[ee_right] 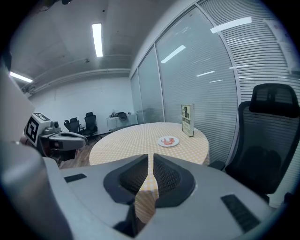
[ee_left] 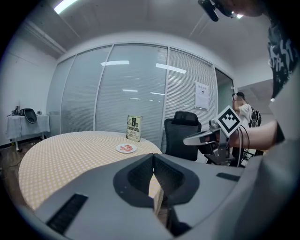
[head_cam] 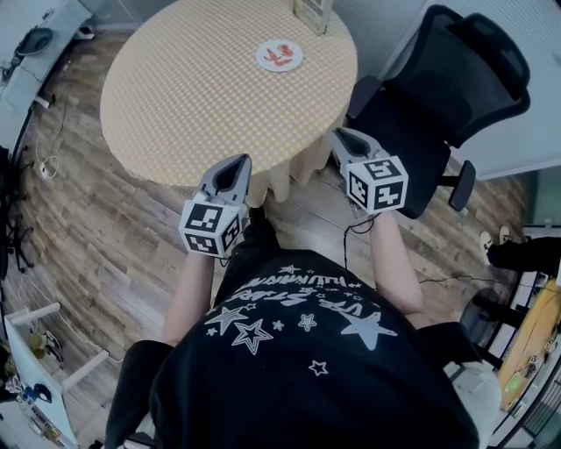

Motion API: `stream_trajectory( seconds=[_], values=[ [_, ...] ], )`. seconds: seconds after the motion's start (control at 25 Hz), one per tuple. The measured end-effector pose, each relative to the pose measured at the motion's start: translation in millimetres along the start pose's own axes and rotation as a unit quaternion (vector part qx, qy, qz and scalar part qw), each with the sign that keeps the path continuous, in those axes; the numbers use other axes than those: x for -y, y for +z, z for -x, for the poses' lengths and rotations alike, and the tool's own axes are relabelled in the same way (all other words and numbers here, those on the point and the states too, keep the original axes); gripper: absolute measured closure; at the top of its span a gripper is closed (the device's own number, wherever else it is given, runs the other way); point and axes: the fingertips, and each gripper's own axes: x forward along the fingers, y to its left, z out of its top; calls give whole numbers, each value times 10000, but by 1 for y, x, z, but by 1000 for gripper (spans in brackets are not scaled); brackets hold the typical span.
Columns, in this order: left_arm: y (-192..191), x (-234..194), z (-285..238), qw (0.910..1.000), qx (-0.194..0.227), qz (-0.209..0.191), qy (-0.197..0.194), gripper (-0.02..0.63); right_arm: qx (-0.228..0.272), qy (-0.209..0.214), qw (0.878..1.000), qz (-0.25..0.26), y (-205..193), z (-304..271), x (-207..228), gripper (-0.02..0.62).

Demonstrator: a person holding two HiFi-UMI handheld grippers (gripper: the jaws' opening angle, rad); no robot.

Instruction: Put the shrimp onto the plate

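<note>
**Shrimp on the plate, both tongs shut and empty**

The red shrimp lay on a small white plate, which sat on the far side of a round counter. An upright book stood near the plate, at the counter's far edge. A yellow checked cloth covered the counter and hung over its rim.

The left tongs and the right tongs were held at the near edge, well apart from the plate. Each had its jaws pressed together along the seam, with nothing between them.

A black office chair stood just beside the counter on the right. The floor was of wooden planks. Behind the counter ran a glass wall with blinds, under strip lights in the ceiling. More black chairs stood far off across the room.
</note>
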Motion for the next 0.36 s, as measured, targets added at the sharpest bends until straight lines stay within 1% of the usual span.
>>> stream_trajectory(
  seconds=[0.36],
  values=[
    [-18, 54, 39, 9998, 65, 40, 206, 604, 40, 102, 9999, 46, -31, 68, -10, 546]
  ],
)
